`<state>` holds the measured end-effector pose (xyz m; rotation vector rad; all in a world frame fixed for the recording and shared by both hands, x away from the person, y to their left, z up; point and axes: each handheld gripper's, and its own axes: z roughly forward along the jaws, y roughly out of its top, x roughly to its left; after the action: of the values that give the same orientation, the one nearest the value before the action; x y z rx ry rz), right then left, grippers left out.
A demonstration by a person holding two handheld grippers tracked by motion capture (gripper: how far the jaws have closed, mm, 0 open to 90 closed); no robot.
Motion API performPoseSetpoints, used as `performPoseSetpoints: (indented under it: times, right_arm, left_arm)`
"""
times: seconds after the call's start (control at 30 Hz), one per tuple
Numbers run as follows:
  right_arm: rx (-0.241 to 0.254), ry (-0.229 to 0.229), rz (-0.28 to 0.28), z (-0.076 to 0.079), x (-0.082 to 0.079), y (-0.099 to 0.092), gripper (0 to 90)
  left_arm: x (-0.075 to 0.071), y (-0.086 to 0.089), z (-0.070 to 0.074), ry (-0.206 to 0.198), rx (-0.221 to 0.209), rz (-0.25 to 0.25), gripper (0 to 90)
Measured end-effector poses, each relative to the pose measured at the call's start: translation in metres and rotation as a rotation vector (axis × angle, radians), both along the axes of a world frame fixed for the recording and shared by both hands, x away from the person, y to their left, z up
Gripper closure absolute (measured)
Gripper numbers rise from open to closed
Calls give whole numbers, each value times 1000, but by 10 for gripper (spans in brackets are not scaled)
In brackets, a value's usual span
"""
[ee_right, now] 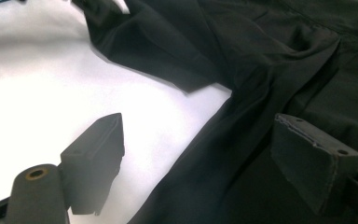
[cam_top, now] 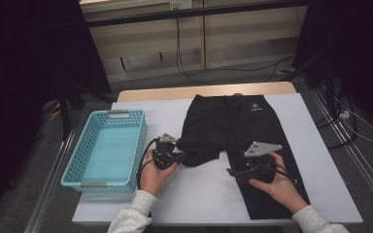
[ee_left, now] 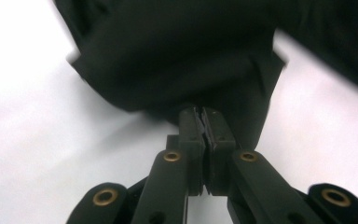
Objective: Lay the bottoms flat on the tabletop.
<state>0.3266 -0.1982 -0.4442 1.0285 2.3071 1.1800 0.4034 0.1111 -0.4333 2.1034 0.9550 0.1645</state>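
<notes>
From above, a pair of black trousers (cam_top: 238, 141) lies spread on the white-covered bench (cam_top: 194, 194), waist at the far edge and legs running toward the person, so its long axis goes far to near; the left leg is bunched and folded across. The left gripper (cam_top: 177, 156) sits at that bunched hem, its fingers buried in the cloth, while the right gripper (cam_top: 233, 171) rests over the inner edge of the other leg. A blue basket (cam_top: 73, 177) stands just left of the left hand, well apart from the right, so the left hand looks nearer for any carry that way. Along the left gripper (ee_left: 201, 114), the fingers (ee_left: 190, 135) are pressed together on a fold of the trousers (ee_left: 168, 60), something the high view leaves unclear. Along the right gripper (ee_right: 205, 135), the fingers (ee_right: 98, 158) stand wide apart, gripping nothing, with the trouser edge (ee_right: 242, 116) running between them over the white bench (ee_right: 51, 93).
</notes>
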Motion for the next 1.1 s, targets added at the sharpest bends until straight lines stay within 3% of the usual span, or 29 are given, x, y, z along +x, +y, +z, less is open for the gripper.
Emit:
performPoseSetpoints:
  times: [0.13, 0.37, 0.57, 0.73, 0.8, 1.1]
  right_arm:
    - [11, 4, 14, 1, 2, 4, 202]
    - [-15, -8, 57, 2, 7, 20, 350]
    - [-54, 3, 119, -1, 16, 39, 554]
    - [-80, 31, 97, -9, 34, 49, 626]
    - [-59, 48, 91, -9, 41, 49, 653]
    - [-93, 56, 82, -18, 56, 56, 626]
  left_arm:
    - [2, 8, 6, -21, -57, 41, 877]
    - [2, 6, 7, -27, -83, 39, 877]
    - [1, 4, 11, -33, -87, 22, 876]
    - [2, 1, 6, -26, -83, 22, 875]
    - [2, 1, 6, -26, -88, 23, 876]
    - [4, 5, 8, -28, -113, 35, 875]
